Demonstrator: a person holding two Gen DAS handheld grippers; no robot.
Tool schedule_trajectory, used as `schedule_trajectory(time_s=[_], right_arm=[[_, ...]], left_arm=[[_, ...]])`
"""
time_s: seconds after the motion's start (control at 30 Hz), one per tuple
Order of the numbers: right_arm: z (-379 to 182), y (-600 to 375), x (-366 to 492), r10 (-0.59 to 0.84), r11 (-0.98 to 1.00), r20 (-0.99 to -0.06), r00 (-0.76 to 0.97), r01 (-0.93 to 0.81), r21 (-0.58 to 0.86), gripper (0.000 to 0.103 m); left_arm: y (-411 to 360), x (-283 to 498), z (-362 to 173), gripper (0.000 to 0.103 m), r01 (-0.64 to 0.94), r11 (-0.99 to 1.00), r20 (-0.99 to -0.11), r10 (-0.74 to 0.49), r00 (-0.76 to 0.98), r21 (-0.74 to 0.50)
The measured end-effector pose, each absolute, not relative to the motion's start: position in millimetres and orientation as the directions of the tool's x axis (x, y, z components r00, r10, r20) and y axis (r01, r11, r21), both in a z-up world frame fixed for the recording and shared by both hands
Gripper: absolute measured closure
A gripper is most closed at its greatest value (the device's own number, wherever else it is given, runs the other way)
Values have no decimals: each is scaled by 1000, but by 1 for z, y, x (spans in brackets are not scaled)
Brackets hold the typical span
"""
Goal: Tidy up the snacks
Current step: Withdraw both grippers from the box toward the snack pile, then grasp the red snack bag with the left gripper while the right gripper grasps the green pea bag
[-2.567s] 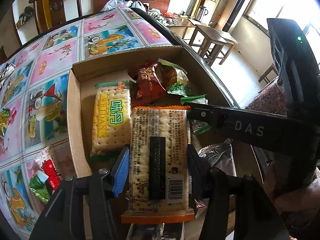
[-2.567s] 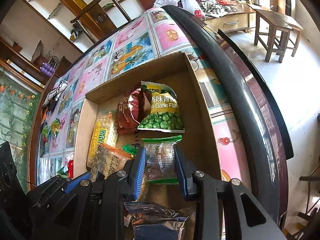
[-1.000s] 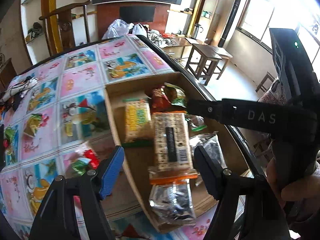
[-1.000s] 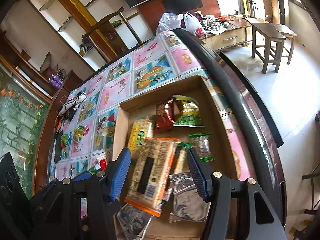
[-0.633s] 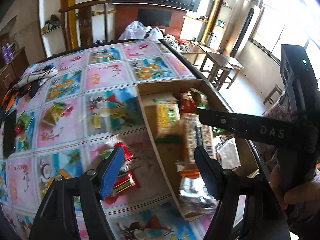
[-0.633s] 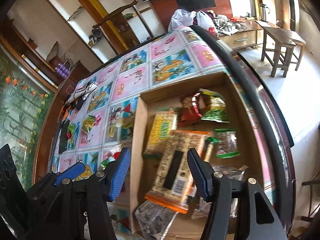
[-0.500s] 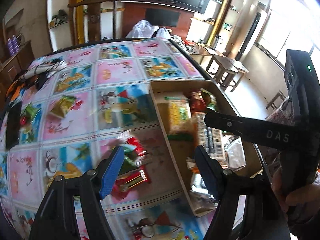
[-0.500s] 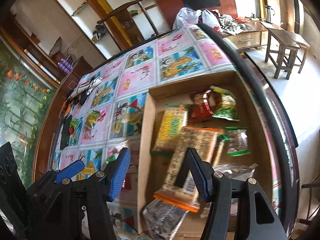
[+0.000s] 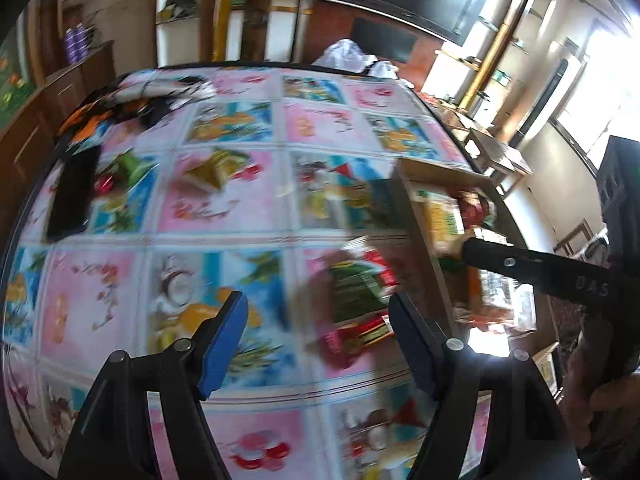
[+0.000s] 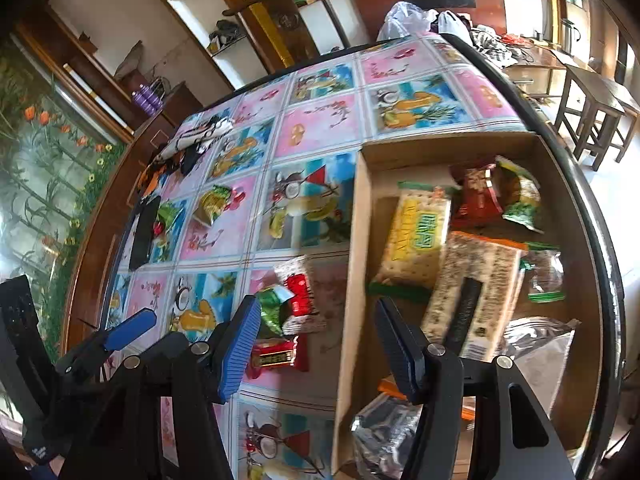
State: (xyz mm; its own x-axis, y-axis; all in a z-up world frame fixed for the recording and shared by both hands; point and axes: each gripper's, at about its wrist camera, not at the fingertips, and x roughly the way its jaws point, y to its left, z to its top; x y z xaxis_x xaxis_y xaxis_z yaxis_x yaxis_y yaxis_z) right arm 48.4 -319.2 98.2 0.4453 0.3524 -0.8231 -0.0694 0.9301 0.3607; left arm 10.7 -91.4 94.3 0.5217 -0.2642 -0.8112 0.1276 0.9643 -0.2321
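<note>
Blue ribbed pads on my left gripper stand wide apart with nothing between them, over the pink-and-blue fruit-patterned tablecloth. Just ahead of the fingers lies a blurred cluster of red and green foil snack packets, loose on the cloth beside the outer wall of the shallow brown cardboard box. My right gripper is likewise spread and empty; its left pad hangs over that same packet cluster, its right pad over the box's near wall, so the wall runs between the two fingers. Inside the box I see a yellow-and-green cracker pack, a long orange-edged cracker pack with a black label, a dark red pouch, a green pea bag, a small clear green-trimmed packet and silver foil bags. Farther out on the cloth lie a yellow-green snack bag, a black phone-like slab and a heap of dark clothing. A wooden chair stands beyond the table
</note>
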Motion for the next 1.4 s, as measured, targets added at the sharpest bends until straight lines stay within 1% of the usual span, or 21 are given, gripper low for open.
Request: schedule_trajectory(time_s=[0.27,0.47,0.6,0.7,0.77,0.87,0.9,0.93,1.03,1.17,1.27,1.33,1.37,1.4], right_arm=[[82,-284,57,367,929,-844,392,-108,353,40],[64,-260,62,375,927,-862,340,-121,355,40],[47,-248,65,354,935,-884,305,-119,333,40],[35,-235,59,363,931,-893,266,-148,335,39],[31,-222,52,403,911,-884,235,-192,365,39],[29,-214,45,548,831,-821,158,-216,513,39],[30,-217,44,563,822,-810,161,-213,529,39],[33,-222,45,546,834,-818,181,-205,512,39],[39,-240,48,474,880,-848,237,-171,444,39],[41,-261,46,454,891,-850,267,-105,442,39],[45,-270,43,444,895,-852,279,-93,436,39],[46,-274,41,439,898,-853,284,-93,431,39],[46,-275,40,435,899,-854,285,-92,428,39],[46,-275,39,434,900,-855,286,-90,426,39]], left_arm=[[-34,9,67,31,-1,968,-843,-219,491,-252],[-14,6,59,31,-29,967,-850,-208,485,-253],[-2,6,56,31,-41,964,-852,-210,480,-261],[4,3,54,31,-44,964,-853,-210,478,-262],[8,1,51,31,-45,964,-856,-211,473,-263],[10,-1,47,31,-48,964,-860,-212,464,-263],[10,-1,47,31,-46,963,-860,-214,463,-264],[9,-1,46,31,-42,963,-861,-216,461,-265],[-2,-1,45,31,2,965,-863,-237,447,-264],[-40,-10,49,31,204,956,-868,-277,412,-209],[-66,-25,49,31,353,918,-872,-315,375,-180],[-81,-32,45,31,421,891,-879,-329,345,-168],[-87,-33,43,35,434,887,-882,-325,341,-159],[-92,-34,40,41,445,882,-885,-326,334,-157]])
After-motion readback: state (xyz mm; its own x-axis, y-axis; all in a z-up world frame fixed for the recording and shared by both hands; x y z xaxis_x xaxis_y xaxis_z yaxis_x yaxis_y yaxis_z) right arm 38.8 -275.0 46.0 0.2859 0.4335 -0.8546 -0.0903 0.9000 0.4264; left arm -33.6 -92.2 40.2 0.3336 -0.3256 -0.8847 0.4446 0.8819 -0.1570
